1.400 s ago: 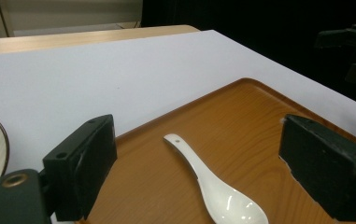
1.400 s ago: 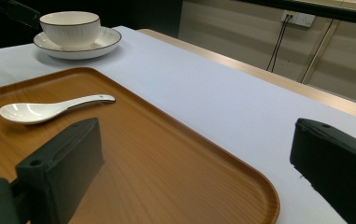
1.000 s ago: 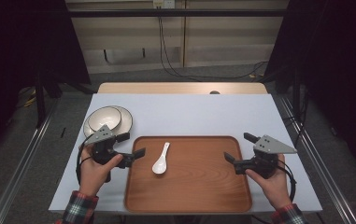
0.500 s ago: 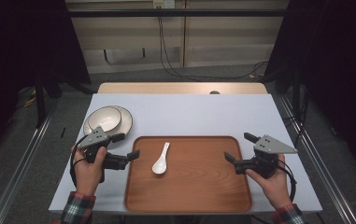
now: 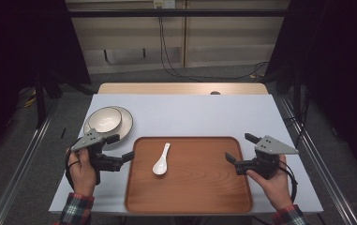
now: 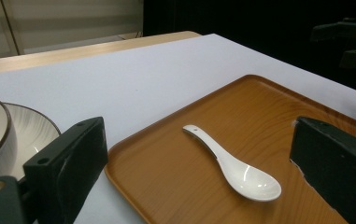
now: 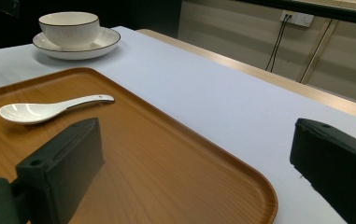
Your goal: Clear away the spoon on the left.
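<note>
1. The white spoon [image 5: 160, 160] lies alone on the wooden tray [image 5: 190, 197], with bare wood all around it.
2. The left gripper [image 5: 121, 147] sits at the tray's left edge with its jaws apart, holding nothing.
3. The right gripper [image 5: 240, 149] hovers at the tray's right edge, jaws likewise spread (holding nothing).
4. The bowl [image 5: 104, 119] on its plate [image 5: 125, 123] is cut off in the left gripper view.

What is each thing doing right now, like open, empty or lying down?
left gripper: open, holding nothing
right gripper: open, holding nothing
spoon: lying flat on the tray, scoop up
tray: flat on the table
bowl: upright on the plate, empty
plate: under the bowl
</note>
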The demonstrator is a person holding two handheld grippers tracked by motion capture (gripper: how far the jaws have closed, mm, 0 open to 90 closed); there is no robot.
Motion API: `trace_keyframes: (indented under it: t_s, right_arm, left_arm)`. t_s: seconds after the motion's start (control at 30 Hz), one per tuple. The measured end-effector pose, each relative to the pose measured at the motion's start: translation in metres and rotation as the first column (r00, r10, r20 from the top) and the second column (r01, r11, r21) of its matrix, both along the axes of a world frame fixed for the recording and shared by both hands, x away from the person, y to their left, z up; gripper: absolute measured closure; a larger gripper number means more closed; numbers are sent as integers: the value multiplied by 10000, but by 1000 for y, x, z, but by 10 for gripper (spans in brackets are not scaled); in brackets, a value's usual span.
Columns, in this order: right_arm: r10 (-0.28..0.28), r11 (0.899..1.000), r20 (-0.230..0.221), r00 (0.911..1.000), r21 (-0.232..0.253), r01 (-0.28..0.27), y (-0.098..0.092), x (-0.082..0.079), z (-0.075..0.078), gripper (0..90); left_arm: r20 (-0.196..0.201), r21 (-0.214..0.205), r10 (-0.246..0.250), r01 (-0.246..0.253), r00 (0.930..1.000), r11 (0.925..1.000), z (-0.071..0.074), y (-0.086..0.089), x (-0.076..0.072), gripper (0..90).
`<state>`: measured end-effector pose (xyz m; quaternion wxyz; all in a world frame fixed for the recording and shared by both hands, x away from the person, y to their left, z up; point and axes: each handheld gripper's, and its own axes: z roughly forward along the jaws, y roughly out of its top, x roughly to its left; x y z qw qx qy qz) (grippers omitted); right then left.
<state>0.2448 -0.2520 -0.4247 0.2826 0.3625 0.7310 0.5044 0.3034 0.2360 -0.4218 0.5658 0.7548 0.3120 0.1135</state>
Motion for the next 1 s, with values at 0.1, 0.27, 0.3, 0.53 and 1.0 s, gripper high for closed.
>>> trace_keyframes:
  t_s: [0.1,0.27,0.3,0.53,1.0]
  right_arm:
    - [-9,10000,2,10000,2,9,0,0,0,22]
    - [-66,10000,-1,10000,40,66,0,0,0,22]
    - [-66,10000,-1,10000,40,66,0,0,0,22]
    - [-70,10000,-8,10000,-9,70,-1,0,0,22]
    - [-85,10000,-5,10000,-21,85,-1,0,0,22]
  left_arm:
    - [70,-117,-111,112,9999,9999,0,3,0,42]
    - [168,-260,67,-63,9998,9996,1,9,-1,45]
    - [145,-341,72,-67,9999,9994,1,11,-1,45]
    - [903,-607,297,-243,9955,9979,7,24,-6,47]
    - [1075,-669,529,-459,9928,9967,8,39,-6,47]
